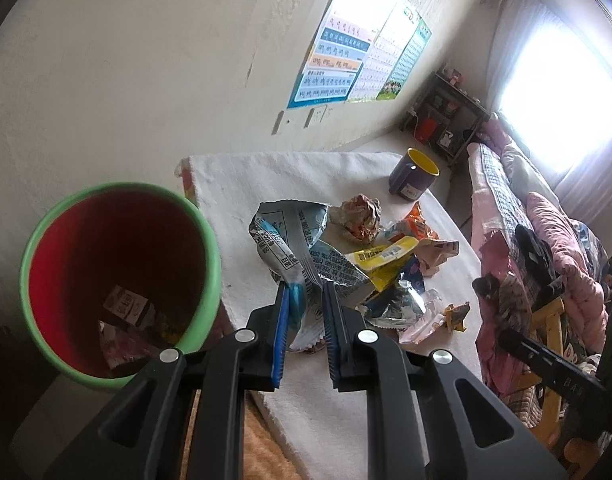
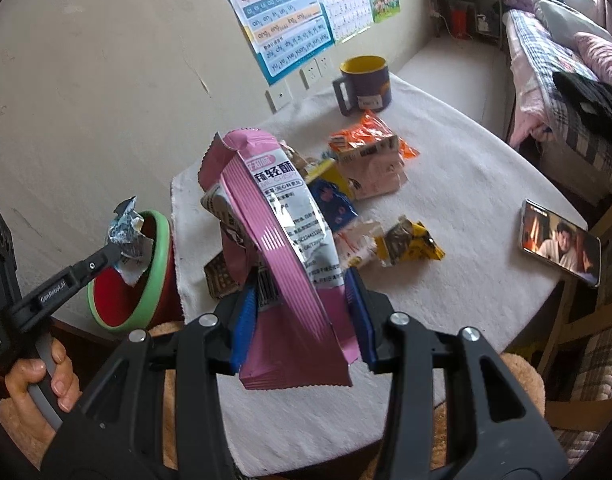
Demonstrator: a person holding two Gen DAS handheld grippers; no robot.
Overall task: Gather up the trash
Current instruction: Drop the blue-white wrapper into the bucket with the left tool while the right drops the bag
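Trash was everywhere on the white cloth (image 2: 445,184), and both claws were busy. The left gripper (image 1: 304,292) was pinched tight on a blue-and-silver wrapper (image 1: 294,240), which stood up from its blue pads; from the right wrist view that gripper (image 2: 120,250) and its crumpled catch hung right at the rim of the red bin (image 2: 162,248) with the green lip. Down inside the bin (image 1: 118,240) a few wrappers already lay at the bottom. A hand (image 2: 42,376) gripped the left tool's handle at the lower left.

The right gripper (image 2: 302,304) was clamped, jaws part-way apart, on a pink snack bag (image 2: 282,248), held upright and clear of the cloth. Behind it the pile remained: an orange wrapper (image 2: 369,136), a pale pink bag (image 2: 377,176), a yellow wrapper (image 2: 413,244) lying apart toward the right. A purple mug (image 2: 365,84) with a yellow inside stood near the far edge, and a phone (image 2: 559,242) with its screen lit rested at the right edge.
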